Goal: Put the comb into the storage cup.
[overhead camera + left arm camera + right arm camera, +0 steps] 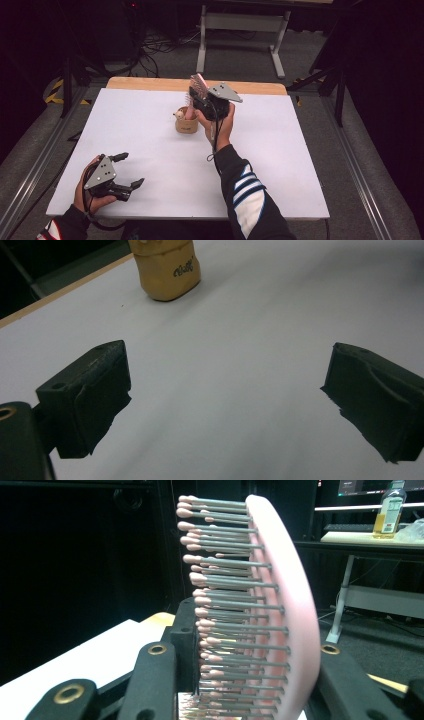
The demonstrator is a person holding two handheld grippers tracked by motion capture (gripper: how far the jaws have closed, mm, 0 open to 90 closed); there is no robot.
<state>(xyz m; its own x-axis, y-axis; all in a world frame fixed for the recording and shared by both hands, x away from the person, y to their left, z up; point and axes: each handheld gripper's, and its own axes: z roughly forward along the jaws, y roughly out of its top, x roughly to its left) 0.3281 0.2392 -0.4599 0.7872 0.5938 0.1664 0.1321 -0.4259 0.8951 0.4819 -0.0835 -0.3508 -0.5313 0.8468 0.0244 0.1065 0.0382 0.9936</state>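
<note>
The white tabletop (150,130) lay bare across its left, near and right stretches, so a hand could sweep there freely. Only the small tan, rounded container (186,124) stood in the way, mid-table toward the far edge. Between the left gripper (126,171)'s wide-parted jaws was open surface, the container well beyond.

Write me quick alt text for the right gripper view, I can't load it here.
A pink hairbrush stands upright between the right gripper's black jaws, its grey pink-tipped bristles pointing left. Behind it the room is dark; a corner of the white table shows at lower left, and a bottle stands on a desk at upper right.
</note>
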